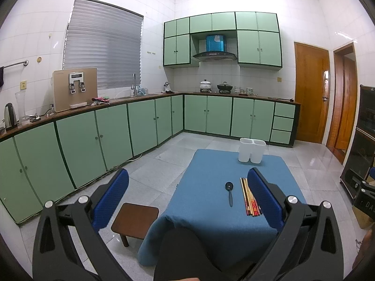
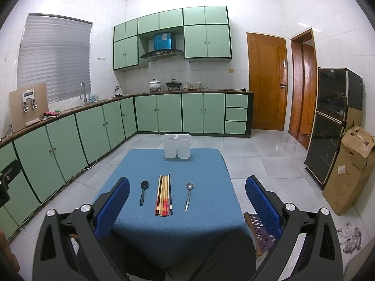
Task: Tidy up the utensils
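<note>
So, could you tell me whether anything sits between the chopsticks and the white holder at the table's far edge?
Nothing visible does. Bare blue tablecloth lies between the chopsticks and the white holder; the black spoon and metal spoon lie off to either side.

Green cabinets (image 2: 164,114) line the kitchen; a water dispenser (image 1: 75,89) and kettle (image 1: 9,116) stand on the counter, cardboard box (image 2: 346,171) beside wooden doors (image 2: 267,82)

Cloth (image 2: 204,187) bare around spoons (image 2: 189,195), chopsticks (image 2: 164,195); gaps between them open. Bins (image 2: 177,149) at far edge, well apart.
</note>
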Demonstrator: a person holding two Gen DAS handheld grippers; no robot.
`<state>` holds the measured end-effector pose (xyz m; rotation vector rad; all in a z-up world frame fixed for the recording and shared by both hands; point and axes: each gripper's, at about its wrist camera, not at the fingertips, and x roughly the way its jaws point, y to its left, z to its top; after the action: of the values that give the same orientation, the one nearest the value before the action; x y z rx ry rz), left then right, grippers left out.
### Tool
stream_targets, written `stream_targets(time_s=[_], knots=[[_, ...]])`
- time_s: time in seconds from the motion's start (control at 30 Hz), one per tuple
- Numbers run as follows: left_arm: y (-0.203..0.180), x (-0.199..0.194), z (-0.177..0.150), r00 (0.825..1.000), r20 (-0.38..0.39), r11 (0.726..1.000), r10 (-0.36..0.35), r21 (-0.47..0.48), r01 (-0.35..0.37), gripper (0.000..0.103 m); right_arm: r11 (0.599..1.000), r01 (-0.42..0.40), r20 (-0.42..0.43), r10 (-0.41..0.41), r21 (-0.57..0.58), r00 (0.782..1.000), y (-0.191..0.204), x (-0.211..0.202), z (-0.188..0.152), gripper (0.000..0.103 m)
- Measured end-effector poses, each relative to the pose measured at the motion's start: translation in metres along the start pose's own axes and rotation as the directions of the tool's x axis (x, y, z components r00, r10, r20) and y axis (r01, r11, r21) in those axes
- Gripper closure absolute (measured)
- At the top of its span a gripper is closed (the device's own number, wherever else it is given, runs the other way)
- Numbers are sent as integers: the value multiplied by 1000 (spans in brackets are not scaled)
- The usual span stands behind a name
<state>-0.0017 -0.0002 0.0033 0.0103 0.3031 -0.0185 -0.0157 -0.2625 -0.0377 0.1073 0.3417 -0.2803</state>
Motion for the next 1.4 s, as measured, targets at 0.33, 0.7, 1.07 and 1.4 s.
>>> stream_targets(time_s=[0.33,0.7,1.07,1.4], knots=[[-2,0,-1,1000,-4,1000,-4,2,4,5,1000,7,13,-7,-9,1000,1,-1,-1,6],[-3,4,-3,1000,-5,1000,-2,4,2,5,1000,8,16,-8,-11,1000,2,-2,1,6],[-3,4,-6,1000,-7,1000,-6,8,6,5,1000,10,19,-10,-10,1000,4,-2,1,6],[-4,4,-6,1000,-6,1000,-6,8,6,5,1000,10,18,-10,-10,1000,4,-2,2,6]])
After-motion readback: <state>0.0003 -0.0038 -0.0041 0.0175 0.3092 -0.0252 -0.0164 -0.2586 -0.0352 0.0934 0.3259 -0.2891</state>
